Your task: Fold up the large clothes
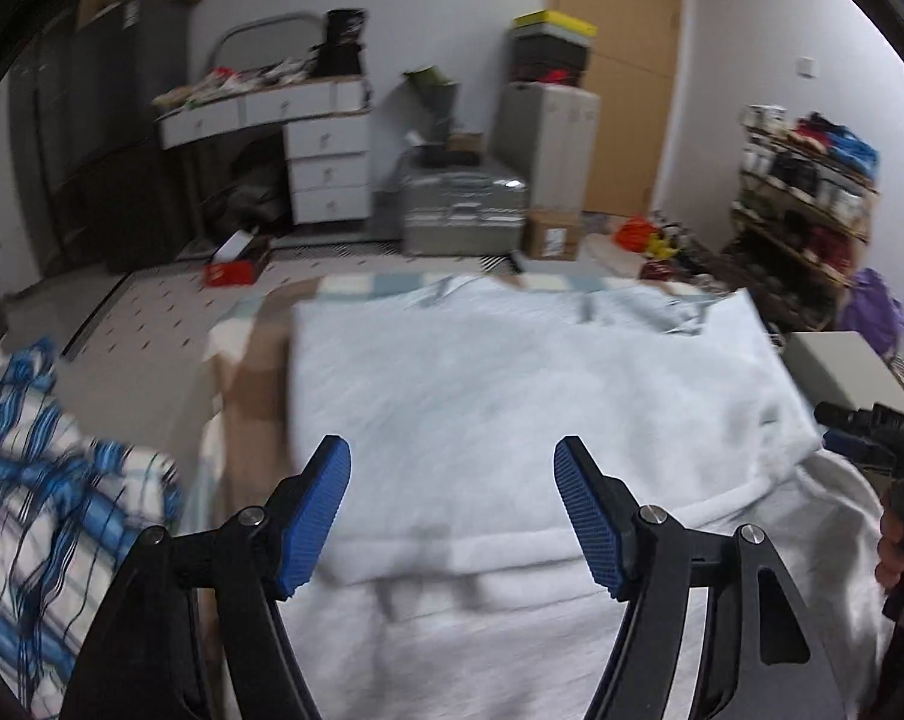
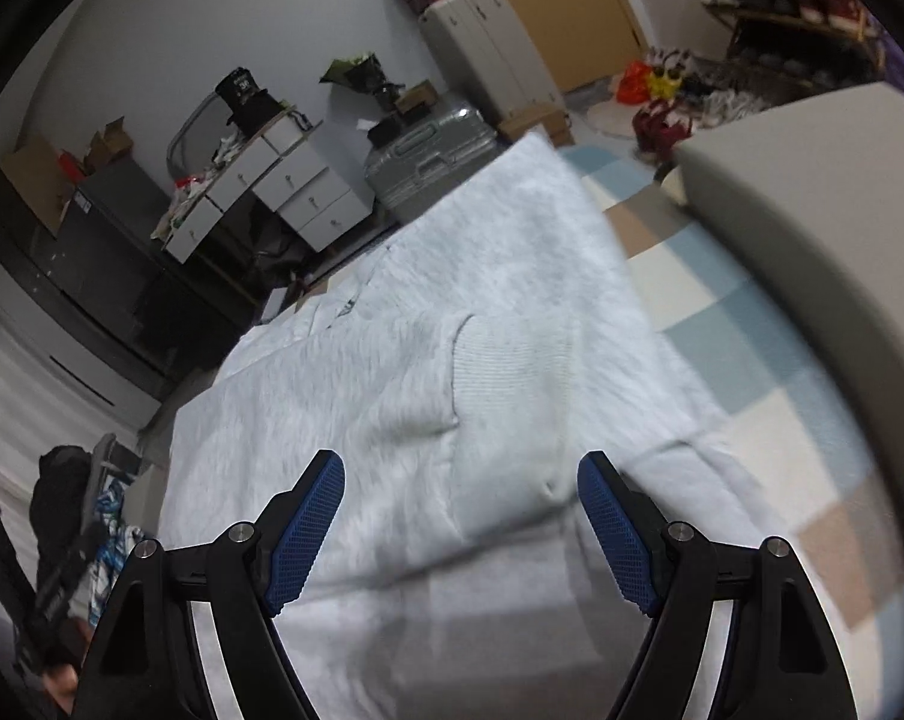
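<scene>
Your left gripper [image 1: 452, 516] hangs above the pale grey sweatshirt [image 1: 511, 384], jaws apart with nothing between them. Your right gripper [image 2: 460, 528] also has its jaws spread wide and empty over the same garment, which lies folded on the checked bed cover [image 2: 709, 300], ribbed cuff [image 2: 511, 354] on top.

lived-in home bedroom, also used for storage. white drawer desk [image 1: 308, 138] at 11 o'clock, top cluttered. grey hard suitcase [image 1: 463, 210] on floor at 12. wooden door [image 1: 622, 72] at 1 o'clock, stacked boxes [image 1: 550, 54] beside it. crowded shoe rack [image 1: 805, 204] at 2 o'clock. checked bedding [image 2: 721, 312] underfoot of view, plaid cloth [image 1: 50, 480] at 8 o'clock.
</scene>
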### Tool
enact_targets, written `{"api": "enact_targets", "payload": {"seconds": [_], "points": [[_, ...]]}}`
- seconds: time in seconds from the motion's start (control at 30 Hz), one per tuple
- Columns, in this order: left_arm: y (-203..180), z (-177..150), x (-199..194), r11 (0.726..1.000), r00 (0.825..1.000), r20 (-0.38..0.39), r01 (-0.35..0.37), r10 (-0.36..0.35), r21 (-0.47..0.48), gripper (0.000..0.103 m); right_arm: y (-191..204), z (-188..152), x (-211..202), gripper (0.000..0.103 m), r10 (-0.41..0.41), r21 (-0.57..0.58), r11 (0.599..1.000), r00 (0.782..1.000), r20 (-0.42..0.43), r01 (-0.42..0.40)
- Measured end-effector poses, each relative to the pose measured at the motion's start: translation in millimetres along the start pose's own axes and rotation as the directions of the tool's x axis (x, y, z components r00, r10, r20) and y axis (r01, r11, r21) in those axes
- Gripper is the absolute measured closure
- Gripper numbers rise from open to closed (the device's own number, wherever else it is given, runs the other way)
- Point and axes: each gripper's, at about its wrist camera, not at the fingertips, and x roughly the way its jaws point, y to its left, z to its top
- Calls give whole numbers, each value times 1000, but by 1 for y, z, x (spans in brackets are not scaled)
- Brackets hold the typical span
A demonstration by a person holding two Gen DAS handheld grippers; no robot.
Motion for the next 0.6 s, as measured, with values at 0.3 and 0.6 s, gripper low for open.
{"api": "enact_targets", "payload": {"seconds": [0.3,0.6], "points": [[9,-36,29,995,995,-76,-69,64,-75,37,7,8,27,81,-33,-57,998,999,-13,32],[-6,-42,34,996,992,-115,-58,50,-64,32,-10,13,12,90,-11,-61,998,993,119,19]]}}
